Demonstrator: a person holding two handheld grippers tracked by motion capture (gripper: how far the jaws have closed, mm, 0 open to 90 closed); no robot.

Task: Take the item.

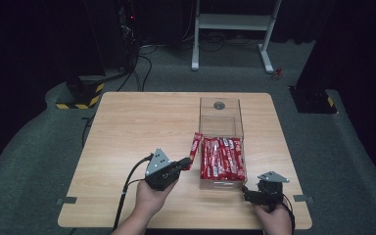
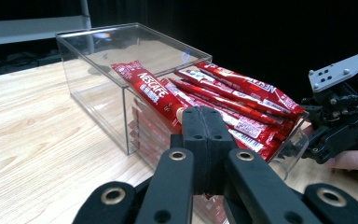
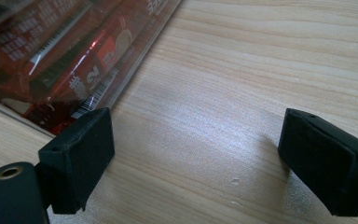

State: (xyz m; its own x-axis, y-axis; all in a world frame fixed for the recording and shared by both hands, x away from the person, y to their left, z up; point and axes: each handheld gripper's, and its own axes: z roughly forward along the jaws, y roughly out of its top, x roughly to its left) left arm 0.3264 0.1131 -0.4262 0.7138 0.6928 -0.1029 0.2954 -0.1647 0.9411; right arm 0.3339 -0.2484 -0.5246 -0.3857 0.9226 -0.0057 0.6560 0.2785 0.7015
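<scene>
Red sachet (image 2: pixel 150 91) in left claw (image 2: pixel 206 122)

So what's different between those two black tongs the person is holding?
The left tongs are shut on a red coffee sachet, pinching its end beside the clear box; the right tongs stand wide open with nothing between them. The left tongs are raised at the box's side; the right tongs sit low over the table by the box's near corner. Both are black and hand-held.
</scene>
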